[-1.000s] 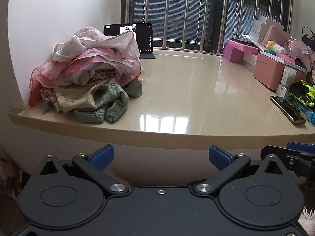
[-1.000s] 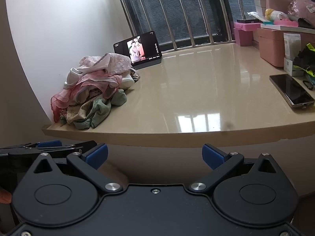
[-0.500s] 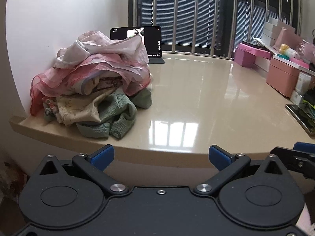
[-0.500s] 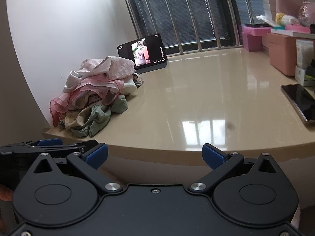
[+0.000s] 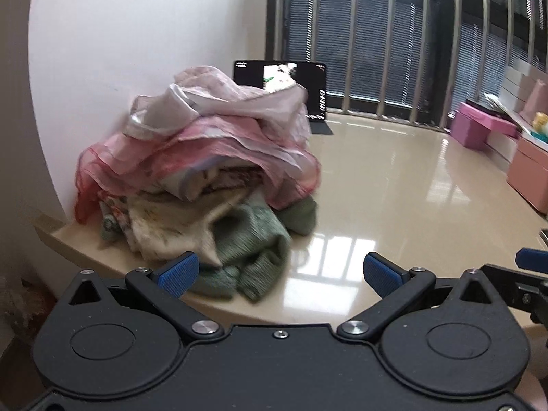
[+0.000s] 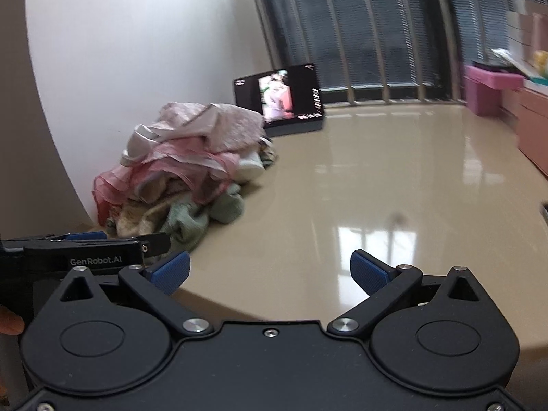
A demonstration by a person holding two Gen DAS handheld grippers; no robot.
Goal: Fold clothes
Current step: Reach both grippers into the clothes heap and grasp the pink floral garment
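Both grippers gape empty, and the clothes pile [image 5: 202, 185] heaped in the counter's [image 5: 394, 205] left corner by the wall sits ahead-left of the left gripper [image 5: 281, 270], clearly nearer it than the right gripper [image 6: 270, 270].

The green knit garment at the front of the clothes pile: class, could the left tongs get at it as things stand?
Probably yes. The left tongs are open, and the green knit garment lies just ahead at the ledge edge with nothing between.

Glossy smooth stone-like ledge [image 5: 394, 185], soft crumpled cloth pile [image 5: 205, 178], matt black plastic tongs [image 5: 281, 272].
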